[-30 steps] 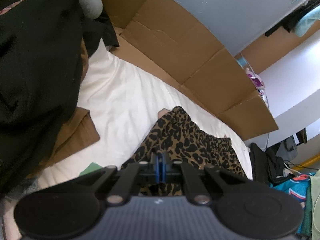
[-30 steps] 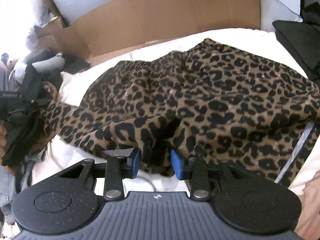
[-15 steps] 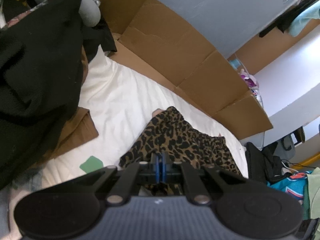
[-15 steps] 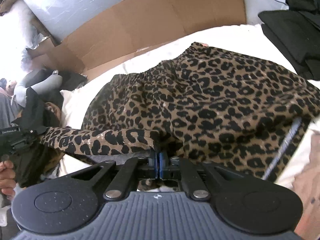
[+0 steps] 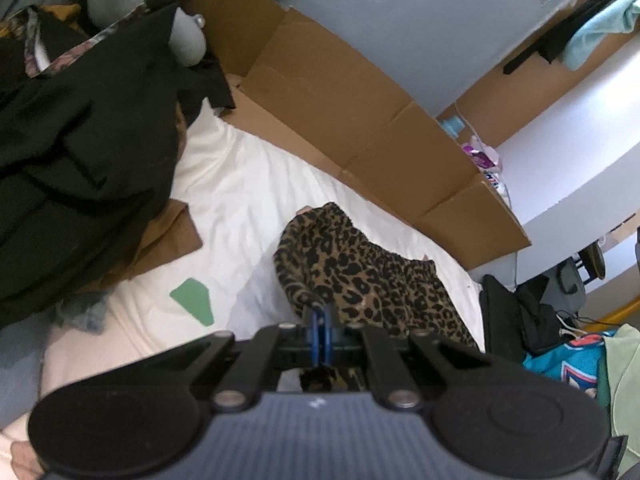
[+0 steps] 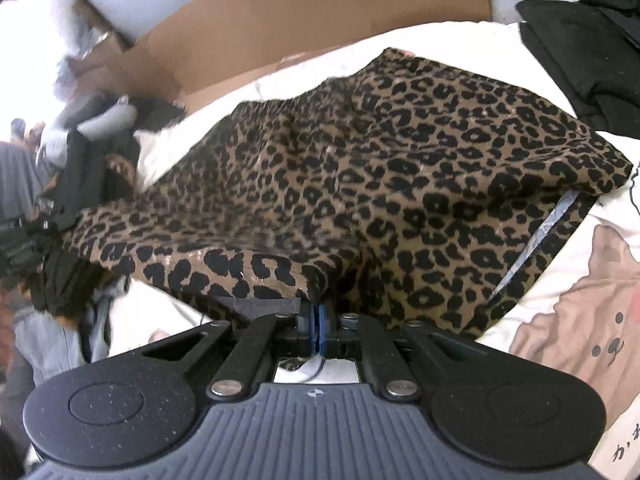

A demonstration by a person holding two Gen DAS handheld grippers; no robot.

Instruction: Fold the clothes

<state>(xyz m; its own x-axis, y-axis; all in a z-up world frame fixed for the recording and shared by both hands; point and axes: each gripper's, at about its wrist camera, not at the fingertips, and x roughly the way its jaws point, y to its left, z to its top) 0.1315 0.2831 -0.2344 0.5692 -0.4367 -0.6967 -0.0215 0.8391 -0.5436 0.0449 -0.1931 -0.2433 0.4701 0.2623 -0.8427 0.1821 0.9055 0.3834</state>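
Observation:
A leopard-print garment lies on the white bed sheet and is lifted along its near edge. My right gripper is shut on the near hem of the leopard garment. My left gripper is shut on another corner of the same leopard garment, which stretches away toward the cardboard. In the right wrist view the left gripper shows blurred at the far left, holding the cloth's end.
Flattened cardboard lines the wall behind the bed. A pile of black clothes lies left, with a green patch on the sheet. Black bags sit right. A cartoon-print cloth lies at the near right.
My right gripper closed on the garment's near hem and lifted it. My left gripper rose and pulled its corner back, stretching the cloth between the two.

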